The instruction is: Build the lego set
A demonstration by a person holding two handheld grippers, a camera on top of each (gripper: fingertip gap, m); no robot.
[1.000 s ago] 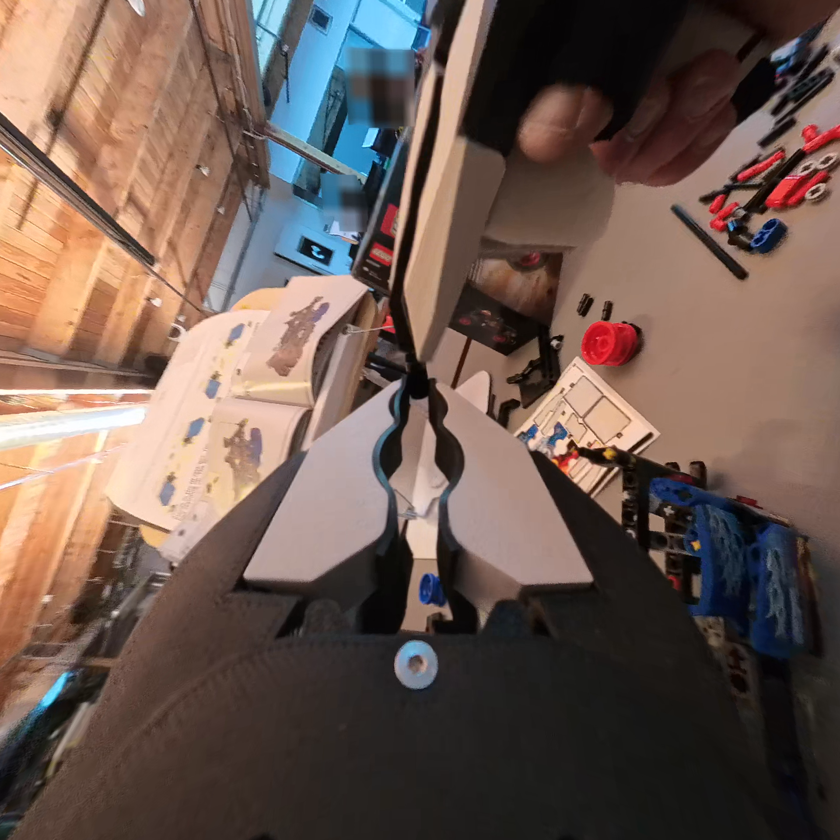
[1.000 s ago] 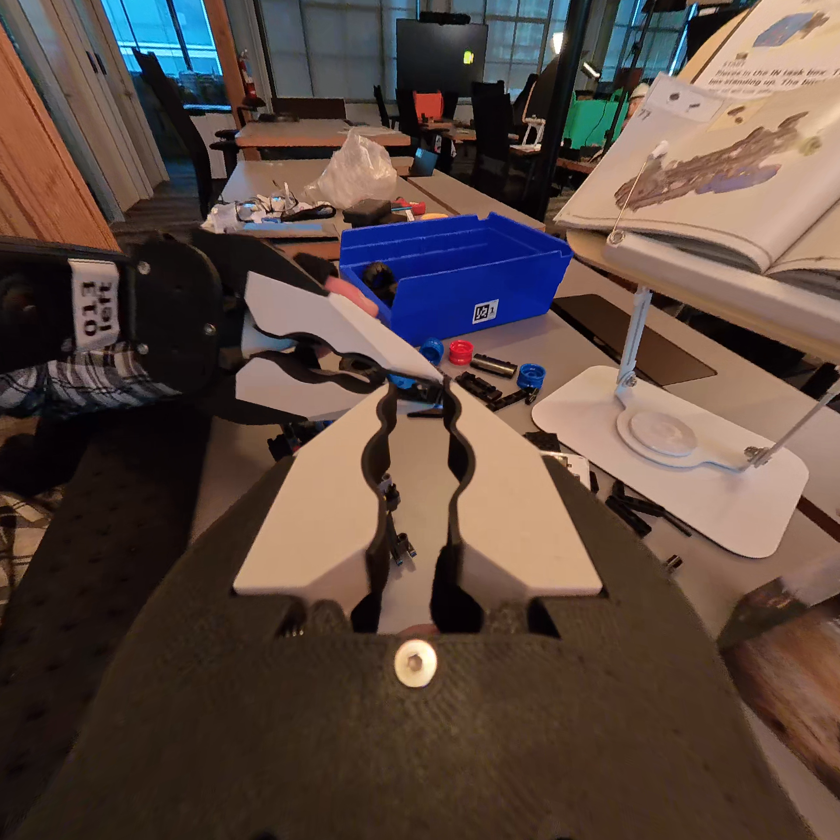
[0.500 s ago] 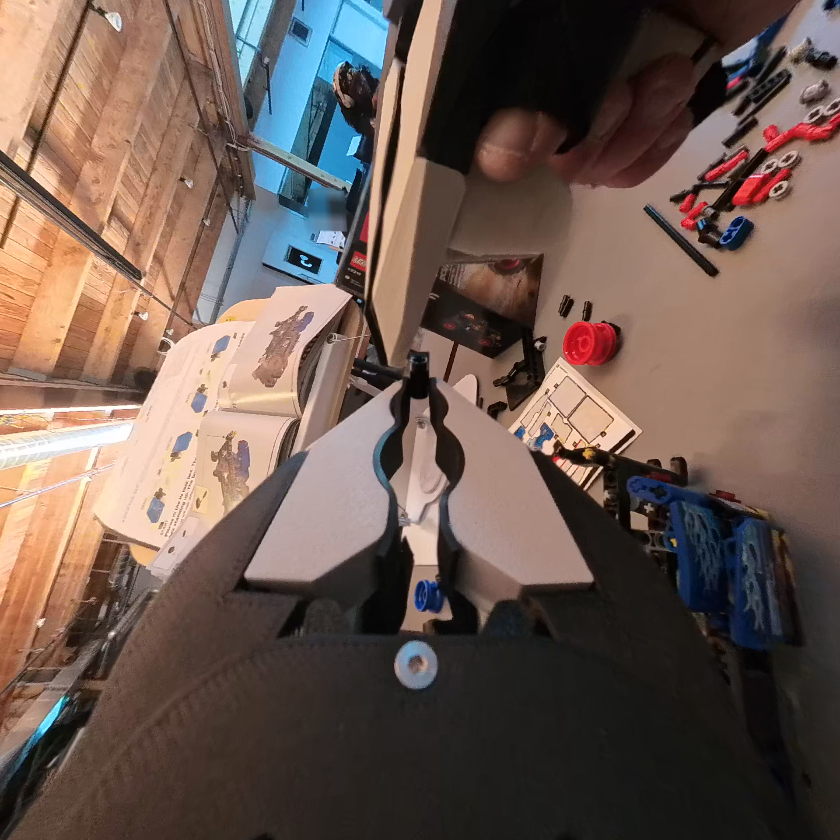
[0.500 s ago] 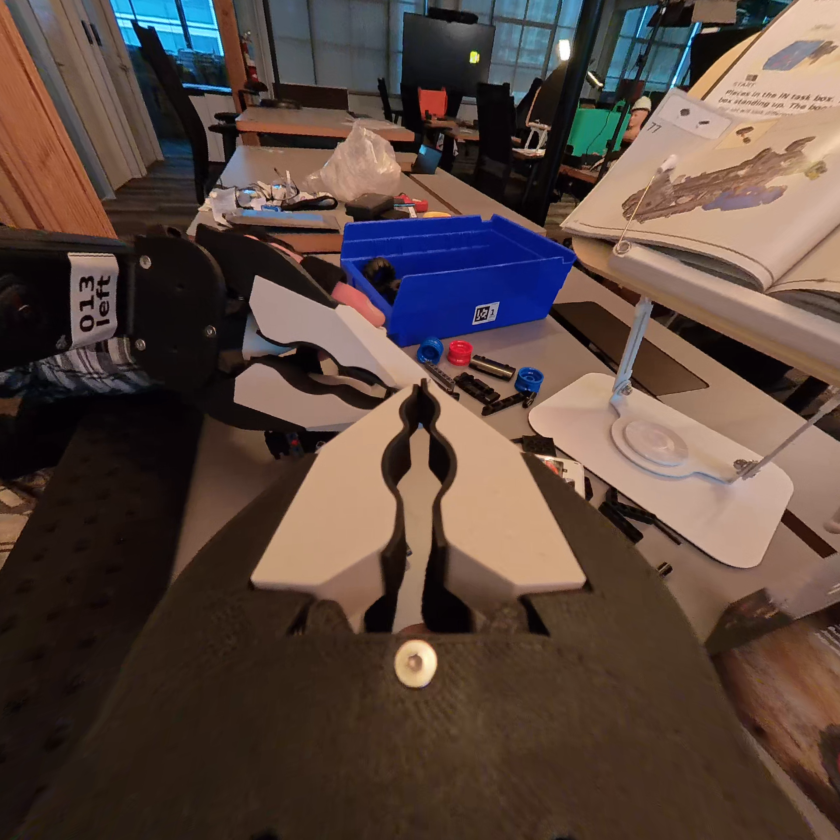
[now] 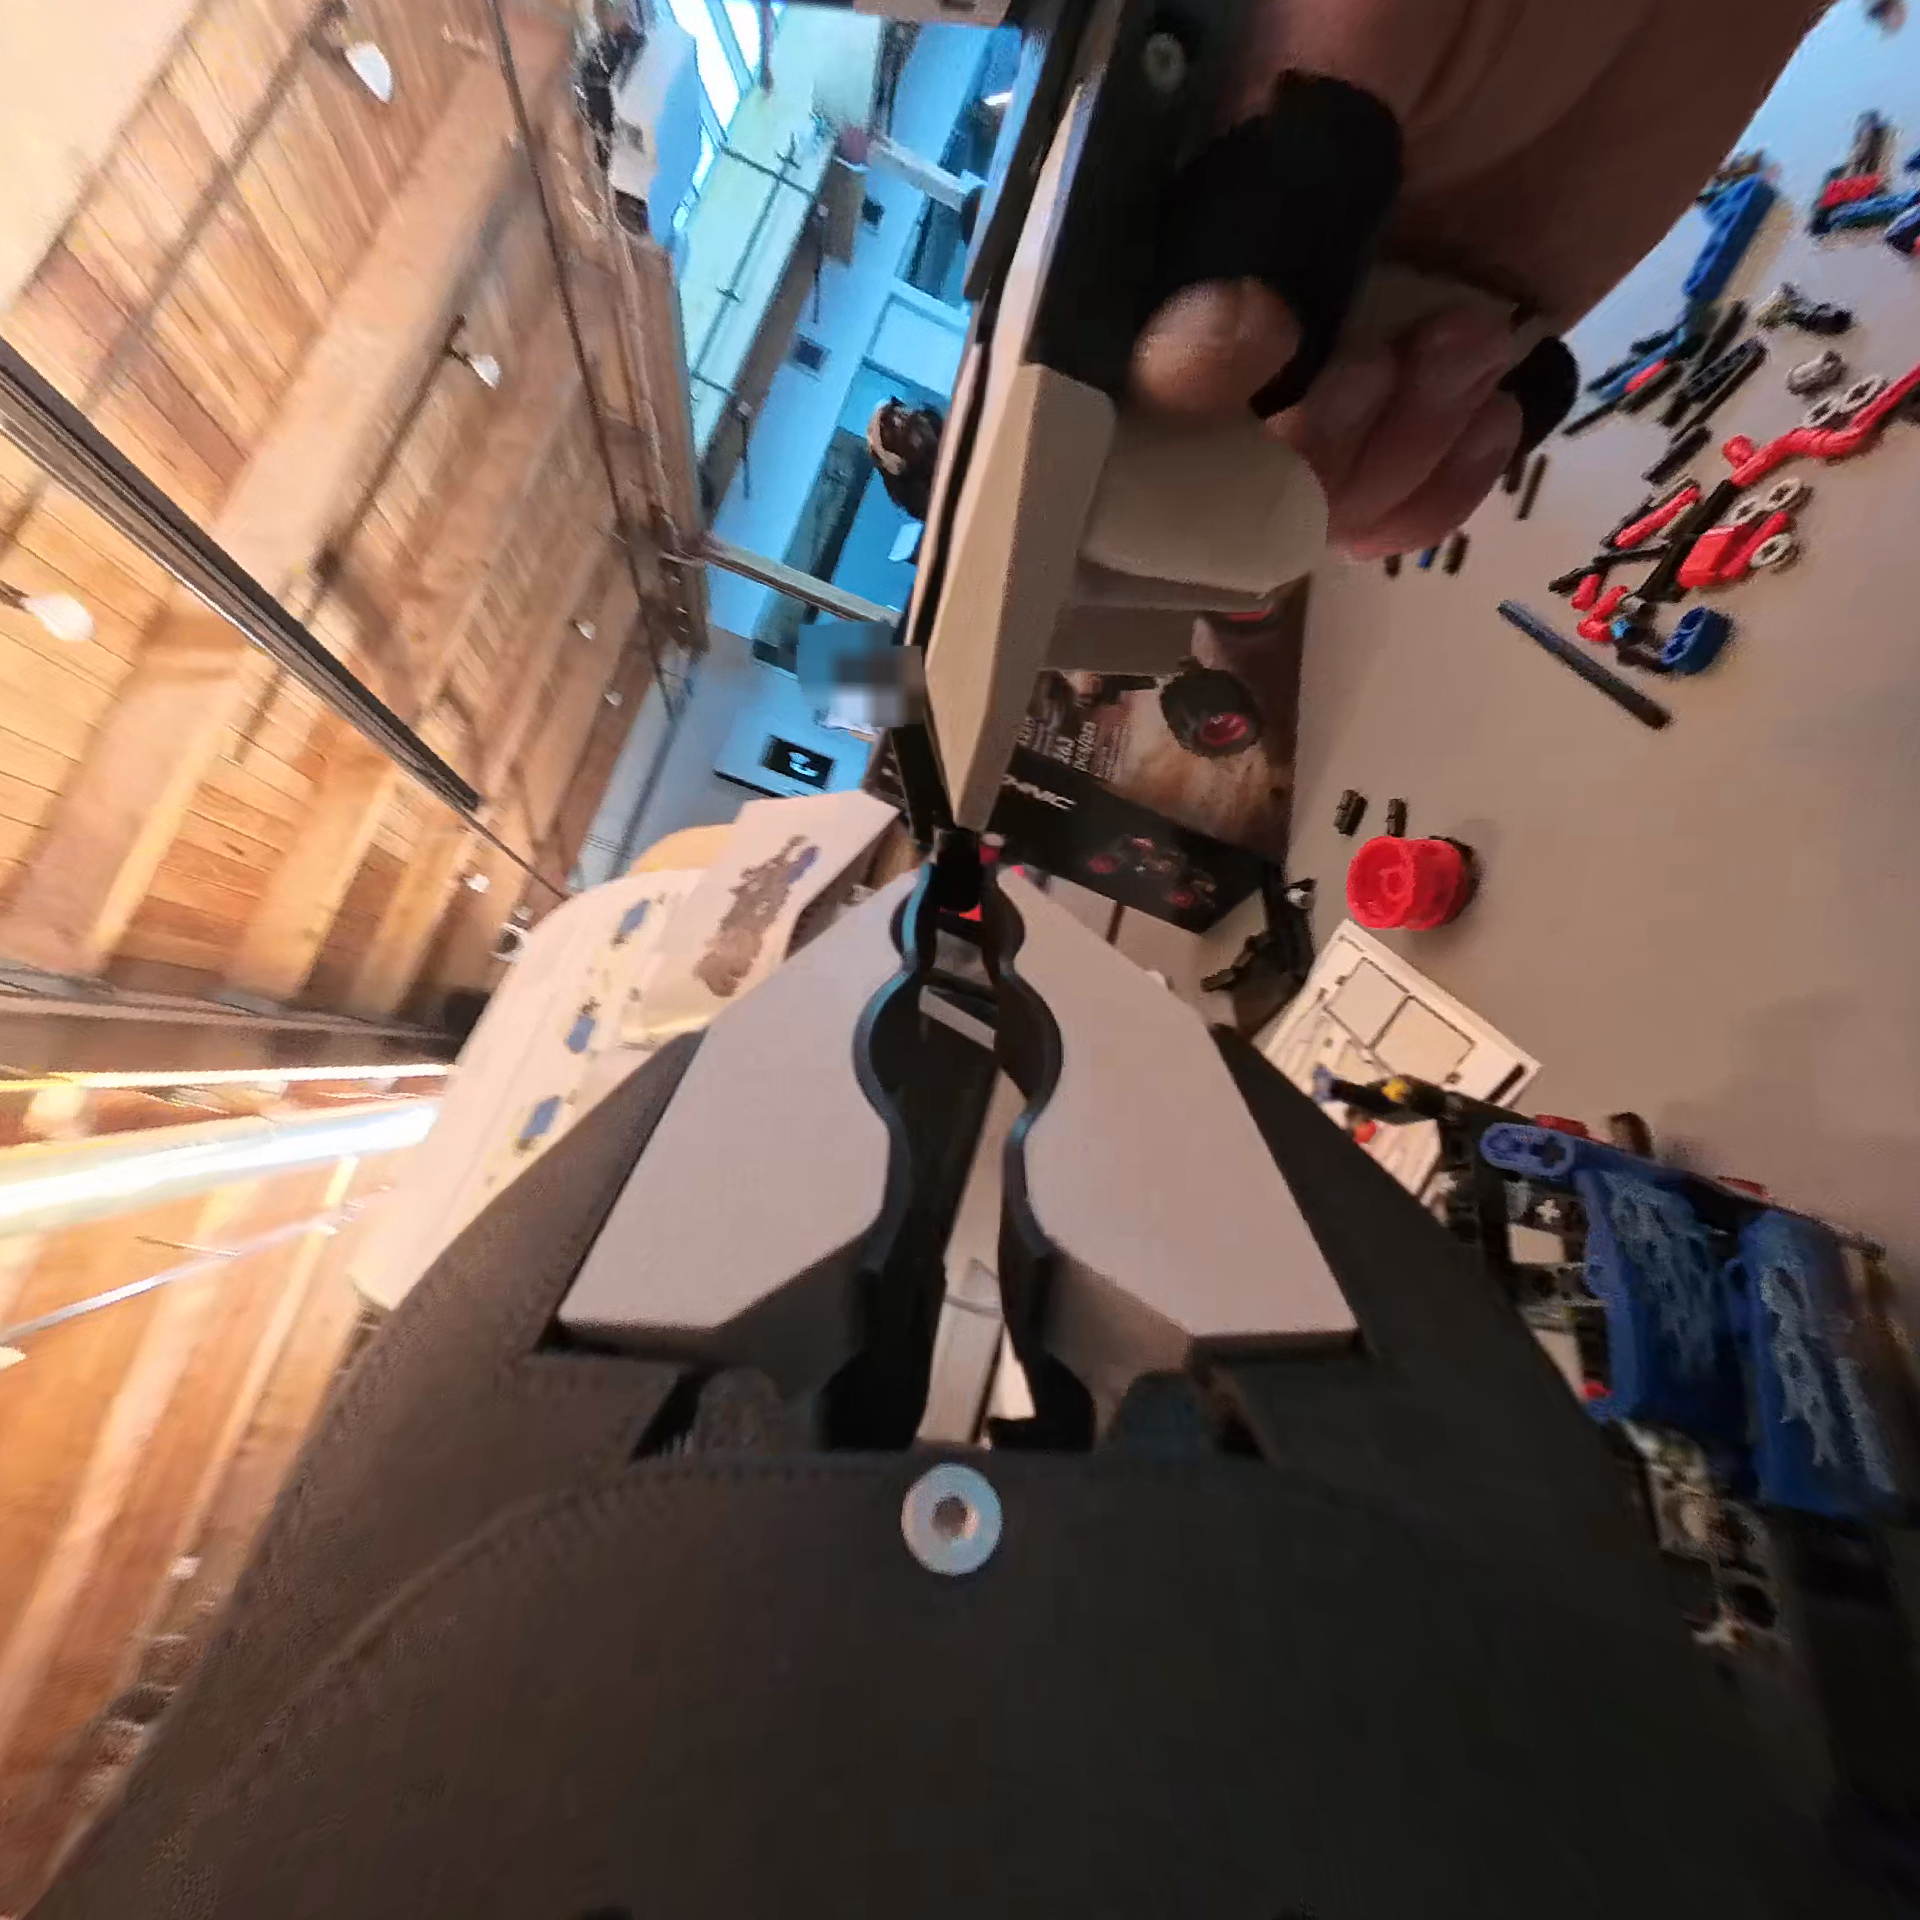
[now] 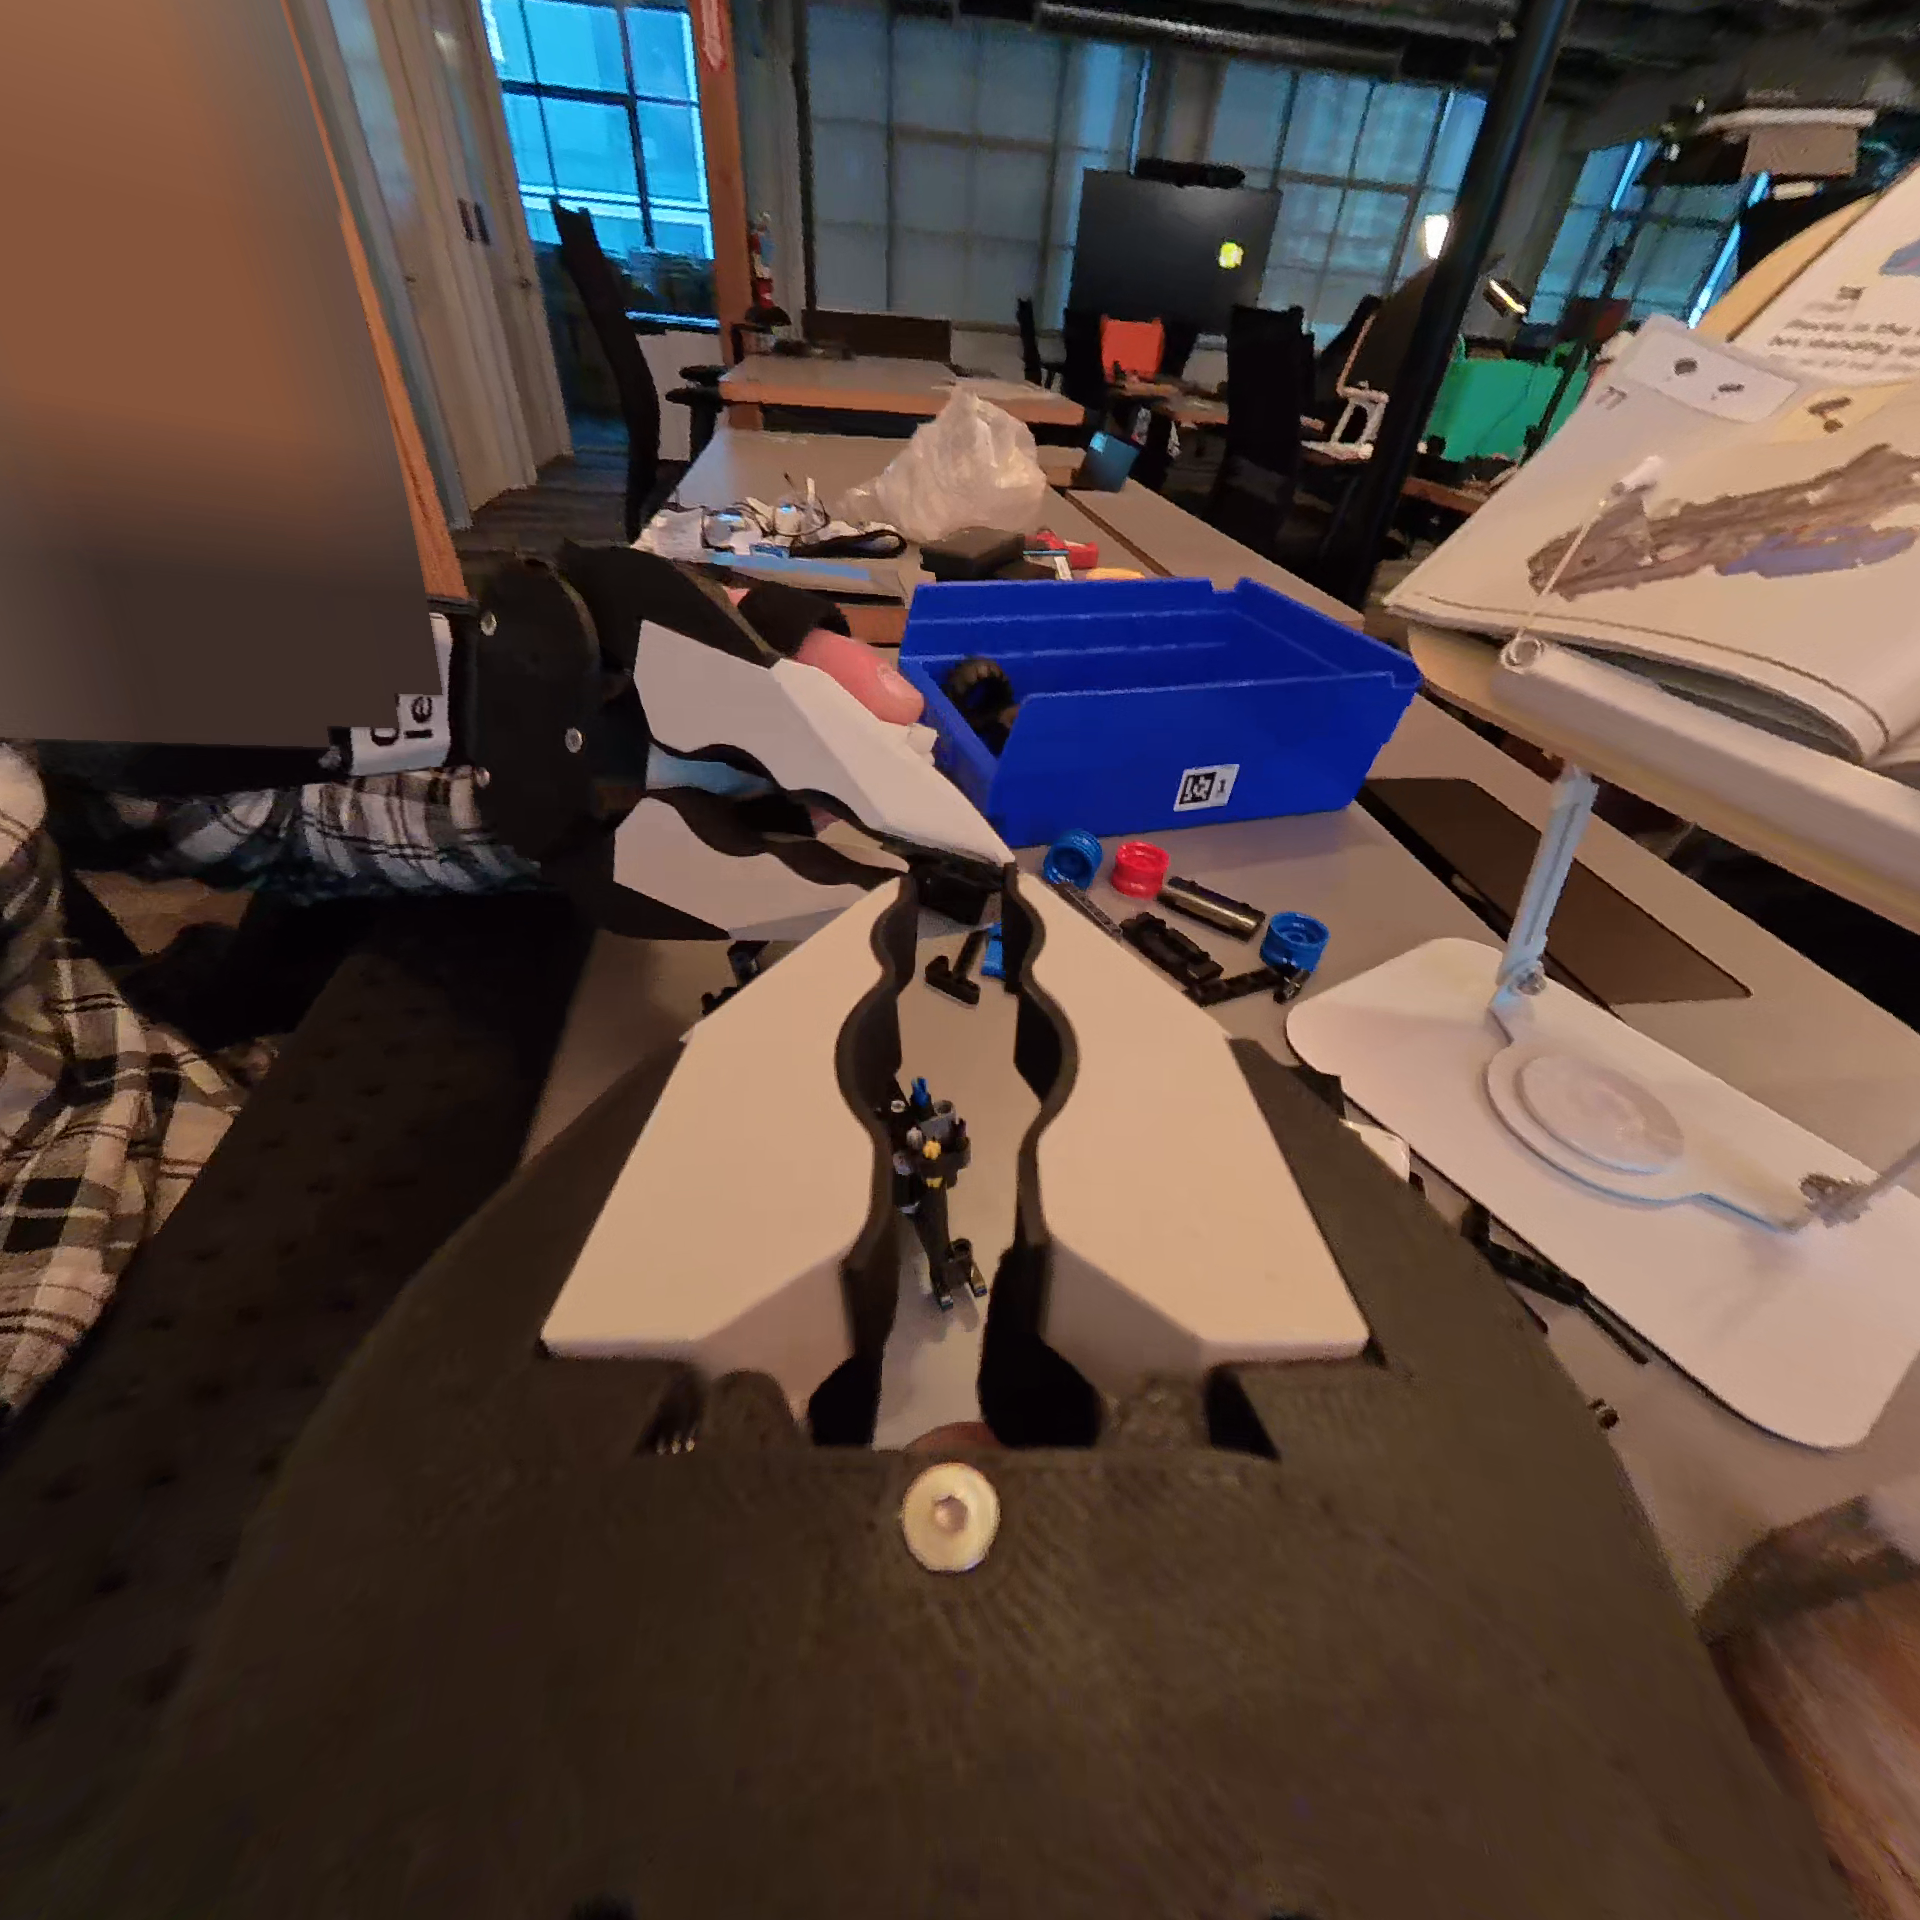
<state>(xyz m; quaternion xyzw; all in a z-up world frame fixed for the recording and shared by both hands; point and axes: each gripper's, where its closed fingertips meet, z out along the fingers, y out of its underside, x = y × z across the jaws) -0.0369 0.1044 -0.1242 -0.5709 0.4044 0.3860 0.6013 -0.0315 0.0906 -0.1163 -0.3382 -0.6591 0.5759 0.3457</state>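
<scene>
Left gripper [image 5: 958, 896]: fingers nearly together, tips pinching a small black lego piece [image 5: 954, 883] w/ a bit of red showing; piece sits right at the tips. Right gripper [image 6: 958, 891]: fingers a narrow gap apart, tips on either side of same small black piece [image 6: 954, 896]; can't tell if actually clamping it. Both grippers meet tip to tip above the tabletop [image 6: 1382, 914], left one coming in from the side in right wrist view. Piece held in the air, off the tabletop.

Seen thru gap betw. right fingers: small black sub-assembly [image 6: 930, 1164] w/ blue and yellow bits, lying on tabletop below.

Counts, right wrist view: 1 blue bin [image 6: 1143, 707] just behind the tips; 2 blue wheel hubs [image 6: 1073, 858], 1 red hub [image 6: 1140, 869] in front of bin; several black pins/beams next to them, exact no. unclear. 1 open instruction booklet [image 6: 1704, 582] on 1 white stand [image 6: 1558, 1164], to the right.

Counts, left wrist view: 1 red wheel hub [image 5: 1405, 883]; 1 part-built blue and black model [image 5: 1683, 1309] near right edge; 1 sticker sheet [image 5: 1392, 1029] just beside it; 1 set box [image 5: 1153, 800] behind tips. Scatter of red, black, blue parts [image 5: 1683, 540] farther off, too blurred to count.
</scene>
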